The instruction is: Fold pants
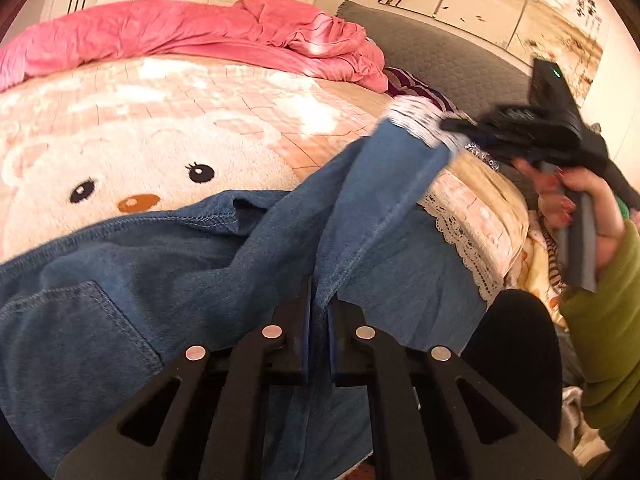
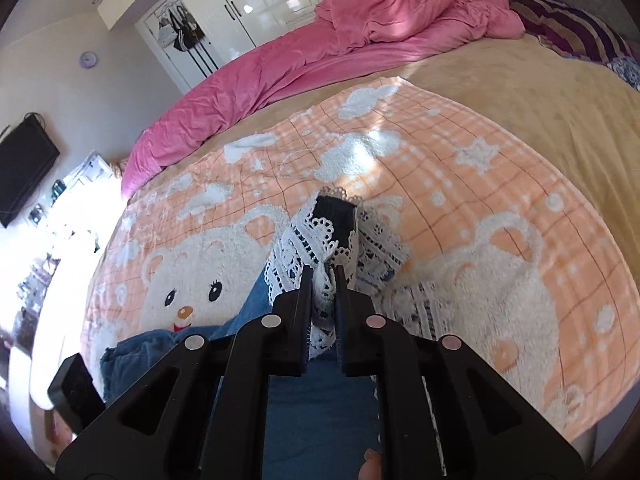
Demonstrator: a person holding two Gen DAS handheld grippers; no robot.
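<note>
From the left wrist view, the left gripper (image 1: 320,312) is seen clamped on a raised fold of the blue pants (image 1: 168,280), its jaws pressed together with denim between them. The pants are spread over the lower half of the frame on a peach bear-print blanket (image 1: 160,120), with a patch pocket at 8 o'clock. One leg is stretched up toward 2 o'clock, where its lace-trimmed cuff (image 1: 416,120) is pinched by the right gripper (image 1: 452,126), blurred, with a hand (image 1: 580,204) around its handle. A pink duvet (image 1: 192,36) is bunched along 12 o'clock.

From the right wrist view, the right gripper (image 2: 324,280) is closed on the white lace cuff (image 2: 304,248), which is bunched between and beyond the jaws. The denim (image 2: 316,408) hangs below toward 6 o'clock and trails to 8 o'clock across the blanket (image 2: 480,200). The duvet (image 2: 320,52) lies at 12 o'clock.
</note>
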